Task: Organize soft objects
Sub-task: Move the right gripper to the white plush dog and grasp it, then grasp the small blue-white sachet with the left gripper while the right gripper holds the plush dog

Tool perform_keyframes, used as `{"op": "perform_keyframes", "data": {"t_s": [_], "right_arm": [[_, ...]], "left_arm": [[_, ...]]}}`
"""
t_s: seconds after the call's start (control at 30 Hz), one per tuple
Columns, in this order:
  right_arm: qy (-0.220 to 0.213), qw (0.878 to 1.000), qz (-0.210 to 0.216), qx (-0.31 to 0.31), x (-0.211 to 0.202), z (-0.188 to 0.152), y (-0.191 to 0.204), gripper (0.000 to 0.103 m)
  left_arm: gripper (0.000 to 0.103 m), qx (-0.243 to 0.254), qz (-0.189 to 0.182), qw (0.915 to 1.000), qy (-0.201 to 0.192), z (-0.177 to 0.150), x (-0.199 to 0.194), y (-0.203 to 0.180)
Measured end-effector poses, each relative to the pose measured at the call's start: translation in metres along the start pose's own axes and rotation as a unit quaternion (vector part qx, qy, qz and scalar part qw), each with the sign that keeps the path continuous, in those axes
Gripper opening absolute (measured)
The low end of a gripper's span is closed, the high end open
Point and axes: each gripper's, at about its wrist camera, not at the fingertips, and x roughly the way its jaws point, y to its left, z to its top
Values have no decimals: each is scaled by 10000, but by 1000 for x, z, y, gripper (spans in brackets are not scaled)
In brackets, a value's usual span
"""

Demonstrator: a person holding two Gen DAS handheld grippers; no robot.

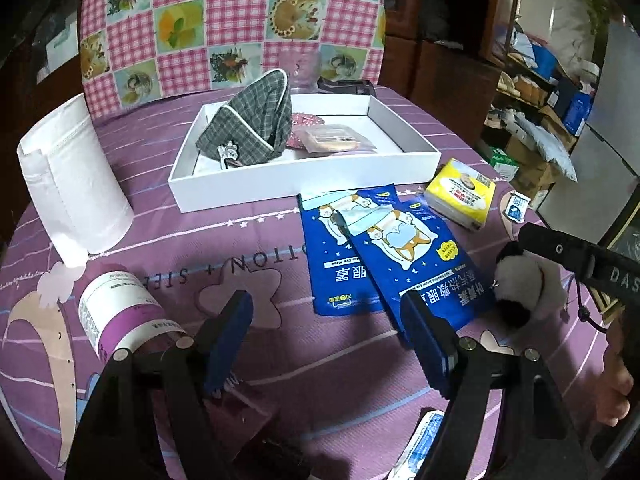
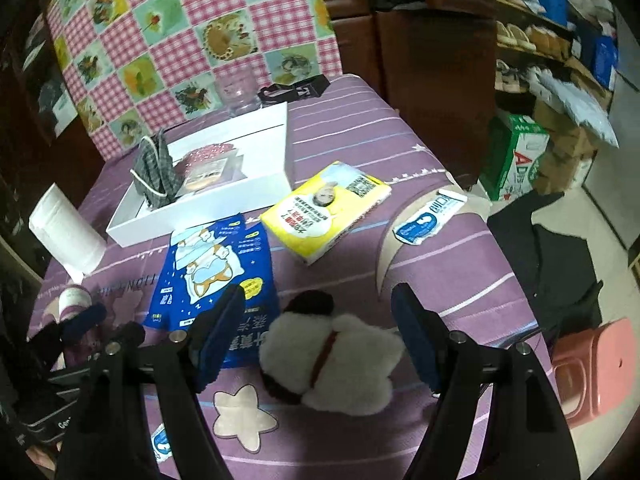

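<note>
- The left gripper [image 1: 326, 334] hangs over the purple cloth [image 1: 328, 380] with its jaws spread apart and nothing between them.
- The right gripper [image 2: 320, 320] is likewise released, its jaws standing wide on either side of the plush toy [image 2: 332, 364], pads clear of it.
- The plush toy, white with dark patches and a red collar, lies on the cloth just beside the blue eye-mask packets [image 1: 416, 264].
- The white box [image 1: 404, 128] sits farther back, holding a grey plaid pouch [image 1: 250, 120] and a small clear packet [image 1: 336, 140].
- A yellow tissue pack [image 2: 324, 208] lies near the box's front corner; a paper roll [image 1: 76, 176] stands on the box's other side.
</note>
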Motion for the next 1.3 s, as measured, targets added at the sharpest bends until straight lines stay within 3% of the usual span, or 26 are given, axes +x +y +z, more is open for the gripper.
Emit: {"op": "perform_keyframes", "data": {"t_s": [0.1, 0.47, 0.63, 0.77, 0.83, 0.9, 0.97, 1.0, 1.13, 1.3], "right_arm": [[112, 9999, 34, 53, 4, 0, -1, 76], [355, 9949, -847, -411, 3, -17, 6, 75], [541, 9949, -666, -535, 8, -22, 9, 75], [987, 9946, -86, -301, 19, -24, 2, 76], [1004, 9940, -166, -410, 20, -27, 7, 75], [945, 9934, -309, -571, 20, -31, 14, 70], [892, 9923, -345, -788, 18, -34, 23, 48], [863, 9915, -408, -883, 17, -36, 26, 43], [800, 9897, -460, -1096, 16, -39, 34, 33], [563, 9916, -382, -1100, 9, -34, 33, 33]], "left_arm": [[77, 89, -179, 9998, -24, -1, -3, -5], [77, 603, -351, 9969, -356, -3, -11, -28], [77, 732, -219, 9965, -339, -5, -7, -32], [77, 680, -236, 9970, -298, -6, -5, -31], [77, 660, -235, 9971, -298, -6, -5, -30], [77, 658, -229, 9971, -308, -6, -6, -30], [77, 658, -222, 9971, -320, -6, -6, -30], [77, 660, -229, 9970, -321, -6, -6, -30], [77, 660, -214, 9971, -323, -6, -7, -30], [77, 649, -213, 9970, -358, -6, -8, -29]]}}
